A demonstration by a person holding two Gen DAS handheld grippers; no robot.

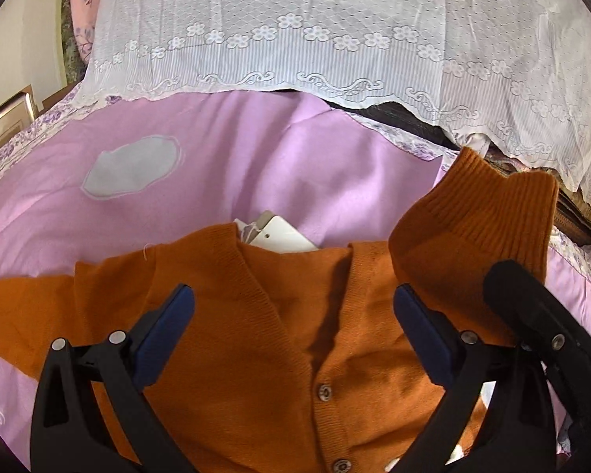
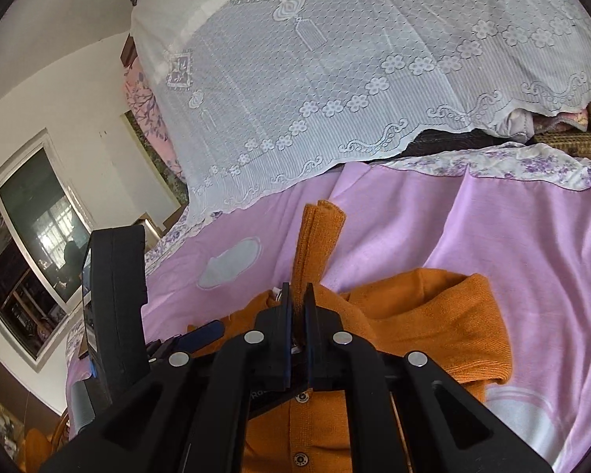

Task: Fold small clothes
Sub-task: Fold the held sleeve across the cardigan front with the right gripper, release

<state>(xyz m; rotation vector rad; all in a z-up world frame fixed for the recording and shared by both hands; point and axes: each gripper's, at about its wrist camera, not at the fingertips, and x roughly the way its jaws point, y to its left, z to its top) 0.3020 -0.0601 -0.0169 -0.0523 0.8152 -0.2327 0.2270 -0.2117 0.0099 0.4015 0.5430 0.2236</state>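
An orange knit cardigan [image 1: 295, 354] lies front up on the pink bedspread [image 1: 256, 157], its buttons closed and a white tag [image 1: 279, 232] at the neckline. My left gripper [image 1: 295, 303] hovers open over the chest, blue pads wide apart and nothing pinched. My right gripper [image 2: 298, 295] is shut on the sleeve, and the ribbed cuff [image 2: 319, 228] sticks up past its fingertips. In the left wrist view that cuff [image 1: 484, 213] is lifted over the cardigan's right shoulder, with the right gripper [image 1: 532, 299] below it. The left gripper's black body [image 2: 114, 295] shows at the left of the right wrist view.
A white lace cover [image 1: 315, 31] drapes over the bed's far end. The bedspread has a grey patch [image 1: 134, 165] and a floral border [image 2: 532, 165]. A window [image 2: 31, 244] is in the wall at left. Dark bedding shows under the lace at right.
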